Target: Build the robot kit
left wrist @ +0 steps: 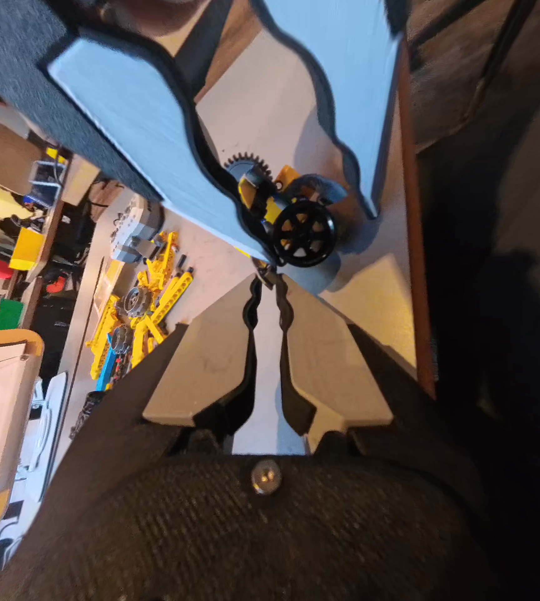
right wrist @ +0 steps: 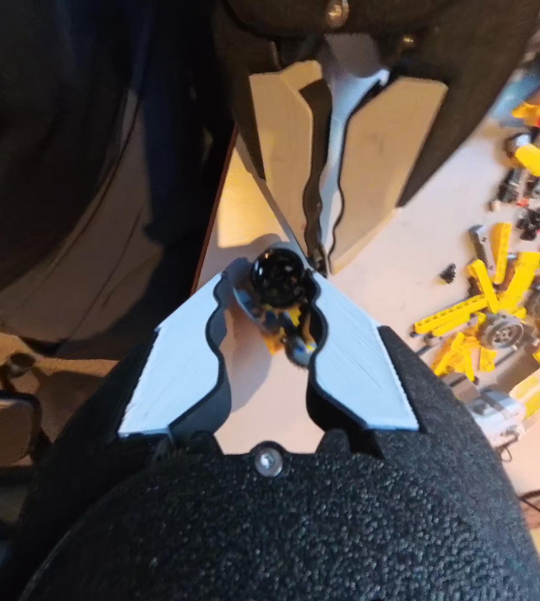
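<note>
My right gripper [right wrist: 272, 289], with light blue fingers, is shut on a small building-brick assembly [right wrist: 281, 318] of yellow and grey parts with a black spoked wheel [right wrist: 275, 279] at its front. In the left wrist view the same assembly [left wrist: 262, 195] shows a grey gear [left wrist: 246, 162] behind and the wheel [left wrist: 304, 232] in front. My left gripper [left wrist: 268, 279], with beige fingers, is shut on a small black piece [left wrist: 266, 274] right at the edge of that assembly. Both grippers meet tip to tip above the white table [left wrist: 262, 107], near its brown edge.
A heap of yellow beams and grey wheels [left wrist: 145, 312] lies on the table to the side, also in the right wrist view [right wrist: 489, 312]. A grey motor block [left wrist: 135, 234] sits beside it. A person's dark clothing [right wrist: 67, 130] is past the table edge. My left gripper's tips are some 25 cm from the grey motor block [left wrist: 135, 234]. Look for it in the right wrist view [right wrist: 474, 416] too.
</note>
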Demonstrator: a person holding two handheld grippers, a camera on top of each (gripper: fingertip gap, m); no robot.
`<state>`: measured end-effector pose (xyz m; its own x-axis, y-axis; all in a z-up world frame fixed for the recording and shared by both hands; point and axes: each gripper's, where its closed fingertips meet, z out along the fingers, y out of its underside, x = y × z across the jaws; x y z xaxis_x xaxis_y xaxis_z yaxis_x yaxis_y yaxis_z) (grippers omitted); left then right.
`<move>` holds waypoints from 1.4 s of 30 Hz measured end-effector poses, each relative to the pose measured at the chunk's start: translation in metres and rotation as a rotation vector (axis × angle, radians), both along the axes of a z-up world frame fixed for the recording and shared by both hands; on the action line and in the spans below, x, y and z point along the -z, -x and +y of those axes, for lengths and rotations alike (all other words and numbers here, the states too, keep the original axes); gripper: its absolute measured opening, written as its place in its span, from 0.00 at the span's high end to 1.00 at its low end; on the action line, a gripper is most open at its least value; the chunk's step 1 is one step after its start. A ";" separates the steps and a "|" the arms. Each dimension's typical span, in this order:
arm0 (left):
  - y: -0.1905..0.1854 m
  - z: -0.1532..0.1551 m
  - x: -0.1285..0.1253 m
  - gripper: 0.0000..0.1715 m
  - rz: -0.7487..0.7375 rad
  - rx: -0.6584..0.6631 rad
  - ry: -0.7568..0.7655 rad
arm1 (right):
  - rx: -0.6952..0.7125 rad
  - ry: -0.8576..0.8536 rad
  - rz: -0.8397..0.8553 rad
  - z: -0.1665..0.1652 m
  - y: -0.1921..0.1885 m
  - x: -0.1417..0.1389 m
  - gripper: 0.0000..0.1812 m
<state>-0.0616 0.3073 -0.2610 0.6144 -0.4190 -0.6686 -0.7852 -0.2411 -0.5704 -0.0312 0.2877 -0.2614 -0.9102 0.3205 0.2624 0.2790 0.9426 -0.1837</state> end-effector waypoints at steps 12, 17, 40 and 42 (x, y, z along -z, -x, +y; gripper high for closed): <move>0.010 0.004 0.004 0.96 0.040 -0.058 0.007 | 0.474 0.423 0.226 0.021 0.009 -0.033 0.79; 0.012 0.004 0.005 0.96 0.046 -0.068 0.010 | 0.657 0.734 0.220 0.018 0.007 -0.047 0.82; 0.011 -0.011 -0.008 1.00 -0.454 -0.133 0.178 | 0.719 0.802 0.447 0.039 0.015 -0.034 0.97; 0.011 -0.011 -0.005 1.00 -0.428 -0.138 0.182 | 0.725 0.799 0.449 0.038 0.016 -0.032 0.91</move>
